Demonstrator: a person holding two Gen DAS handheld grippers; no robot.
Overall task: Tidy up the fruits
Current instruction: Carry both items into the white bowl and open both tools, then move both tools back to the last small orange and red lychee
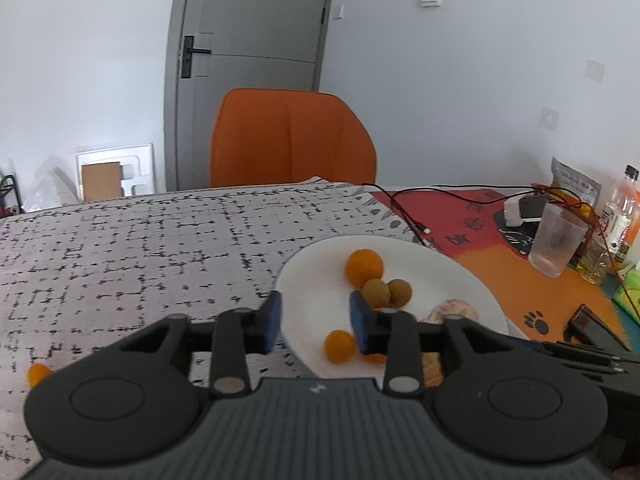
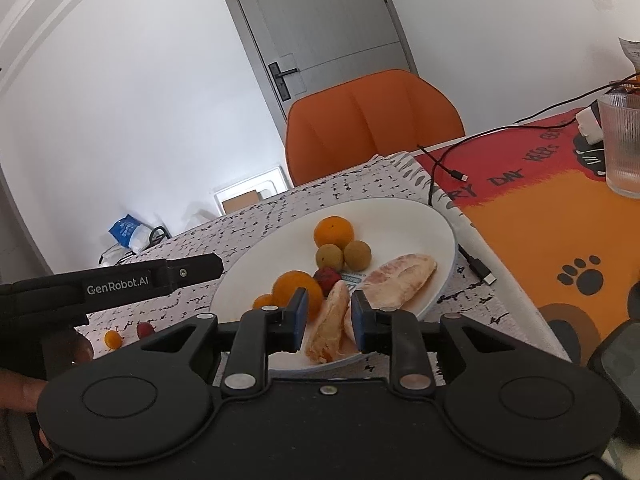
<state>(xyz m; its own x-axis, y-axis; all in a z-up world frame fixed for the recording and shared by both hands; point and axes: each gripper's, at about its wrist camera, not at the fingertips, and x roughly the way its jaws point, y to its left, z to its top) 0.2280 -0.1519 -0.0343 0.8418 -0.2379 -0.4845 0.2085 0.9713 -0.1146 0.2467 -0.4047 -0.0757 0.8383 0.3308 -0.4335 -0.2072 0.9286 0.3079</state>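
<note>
Out on the left of the tabletop (image 2: pixel 280 216), two small fruits are not yet gathered: a yellow-orange kumquat (image 2: pixel 112 339) and a red berry (image 2: pixel 144 329) lie on the patterned cloth, apart from the plate (image 2: pixel 404 208). That is likely why your left tool (image 1: pixel 316 322) sits on that side. Its blue pads stand apart over the plate's near-left edge with nothing between them, and a small orange fruit (image 1: pixel 339 345) lies on the plate just below the right pad, so I judge it was set down there.

On the plate the round fruit is bunched together: a big orange (image 2: pixel 333 231) at the back, two brown longans (image 2: pixel 343 256) touching in front of it, then a mandarin (image 2: pixel 297 288) and a dark red fruit (image 2: pixel 327 278). Grouping them keeps them from rolling.

Your right tool (image 2: pixel 330 320) hangs over the plate's near edge with a peeled citrus segment (image 2: pixel 329 326) in the narrow gap between its pads. You seem to be gripping it or just letting go; I cannot tell which. A larger pale segment (image 2: pixel 400 280) lies further right.
</note>
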